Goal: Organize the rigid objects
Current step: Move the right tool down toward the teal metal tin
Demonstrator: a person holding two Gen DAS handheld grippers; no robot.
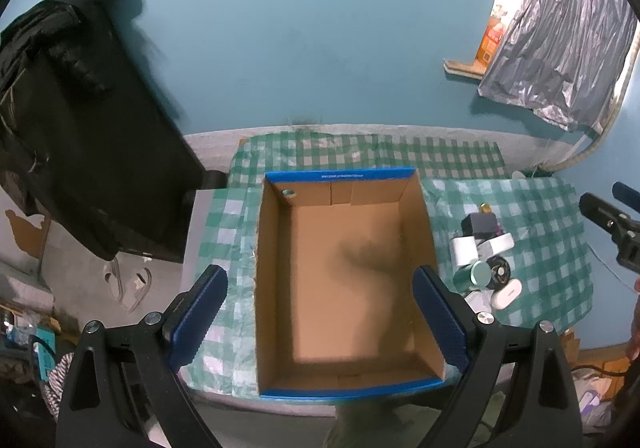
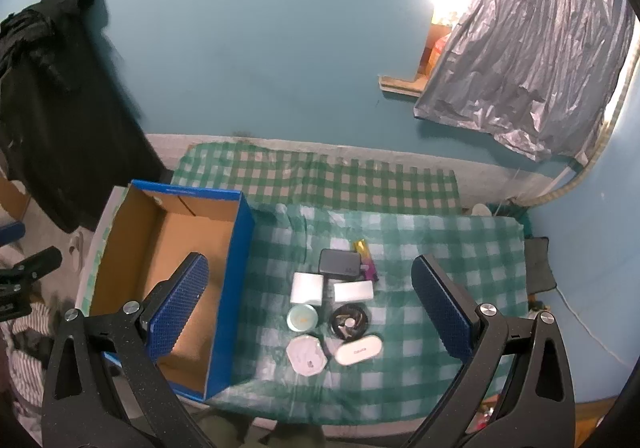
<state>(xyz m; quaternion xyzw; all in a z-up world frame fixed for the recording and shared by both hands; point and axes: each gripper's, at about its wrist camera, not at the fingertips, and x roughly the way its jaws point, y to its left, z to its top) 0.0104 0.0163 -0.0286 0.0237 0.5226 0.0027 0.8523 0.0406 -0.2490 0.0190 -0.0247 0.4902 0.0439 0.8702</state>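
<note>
Both claws are hovering wide open and holding nothing, so the sorting looks not yet begun. The left claw (image 1: 320, 324) is hanging directly above the blue-rimmed brown cardboard box (image 1: 348, 280), whose floor is lying bare below and between its fingers apart from a small round thing near the far corner that I cannot identify. The right claw (image 2: 320, 308) is hanging over the cluster of small rigid items on the green-and-white checked cloth (image 2: 440, 248) covering the tabletop, with the box off to its left. Between its spread fingers are lying a dark grey rectangular case (image 2: 339, 263), two white rectangular blocks (image 2: 307, 288) (image 2: 353, 291), a pale teal round tin (image 2: 302, 318), a black round coil-like disc (image 2: 350, 322), a white octagonal puck (image 2: 306, 354) and a white oval pill-shaped case (image 2: 359, 349); a yellow and purple stick-like pair (image 2: 366, 258) is peeking out just beyond the dark case. As I judge it, every item is waiting outside the box, so all the moving is left to do.
</note>
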